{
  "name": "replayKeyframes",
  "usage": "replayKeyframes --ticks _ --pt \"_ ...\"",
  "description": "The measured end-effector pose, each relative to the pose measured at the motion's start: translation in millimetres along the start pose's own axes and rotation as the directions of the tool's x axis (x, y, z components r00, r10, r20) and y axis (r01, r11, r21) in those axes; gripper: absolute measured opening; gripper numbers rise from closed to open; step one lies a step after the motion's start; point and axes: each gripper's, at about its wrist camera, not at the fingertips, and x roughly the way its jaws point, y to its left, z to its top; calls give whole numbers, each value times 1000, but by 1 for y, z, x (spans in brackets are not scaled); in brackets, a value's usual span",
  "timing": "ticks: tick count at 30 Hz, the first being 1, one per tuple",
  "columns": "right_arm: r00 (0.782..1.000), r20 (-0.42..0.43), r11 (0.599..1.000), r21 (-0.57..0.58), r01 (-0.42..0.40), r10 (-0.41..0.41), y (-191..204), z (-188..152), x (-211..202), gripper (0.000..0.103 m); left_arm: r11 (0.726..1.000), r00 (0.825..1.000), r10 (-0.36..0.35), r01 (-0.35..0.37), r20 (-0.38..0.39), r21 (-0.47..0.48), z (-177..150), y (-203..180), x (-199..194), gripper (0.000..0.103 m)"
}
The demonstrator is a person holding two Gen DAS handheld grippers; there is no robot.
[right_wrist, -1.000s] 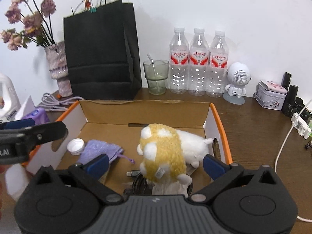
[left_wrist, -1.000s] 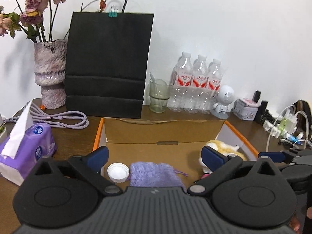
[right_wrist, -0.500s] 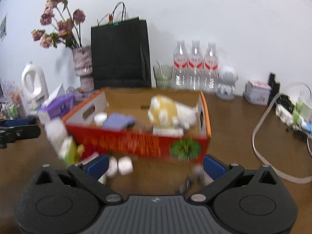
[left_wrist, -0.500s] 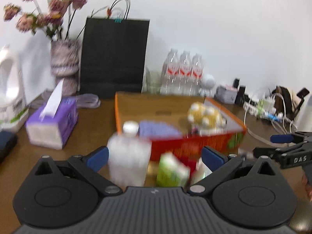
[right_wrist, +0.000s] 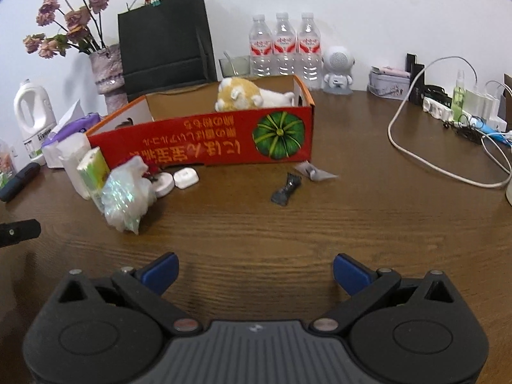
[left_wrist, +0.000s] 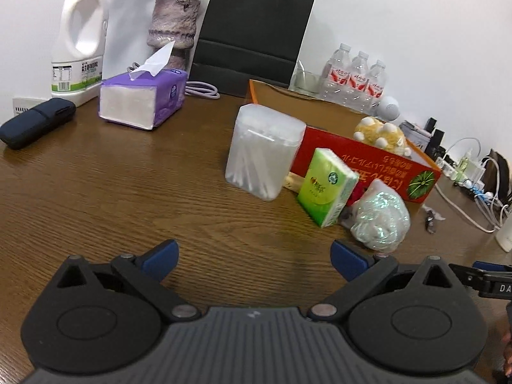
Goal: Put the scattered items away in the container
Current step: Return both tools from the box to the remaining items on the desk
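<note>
A red cardboard box holds a yellow-and-white plush toy. In front of it on the wooden table stand a clear cotton-swab case, a green tissue pack and a shiny plastic bag. A white earbud case, a dark clip and a torn wrapper lie there too. My left gripper and right gripper are both open and empty, held back from the items.
A purple tissue box, white jug, dark case, vase and black paper bag stand at the back left. Water bottles, a robot figure, a tin and cables sit back right.
Both grippers have pulled back and away from above the box; the scattered items in front of it have come into view. Both stayed open and empty.
</note>
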Motion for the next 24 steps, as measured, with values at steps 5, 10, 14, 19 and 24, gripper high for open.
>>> replayKeyframes --ticks 5,10,14,19,24 --pt "1000 -7 1000 -11 7 -7 2 -1 3 103 1000 1000 4 -4 -17 20 -5 -3 2 103" --pt "999 1 999 -27 37 -37 1 3 6 103 999 1000 -20 21 -14 25 -2 -8 4 103" --pt "998 16 997 -54 63 -62 -2 13 11 103 998 999 -48 49 -12 45 5 -21 12 103" --pt "997 28 995 -73 68 -66 -3 33 25 103 997 998 -54 53 32 57 24 -44 28 103" --pt "997 38 995 -69 77 -74 -3 46 37 103 998 997 -17 12 75 67 37 -64 44 103"
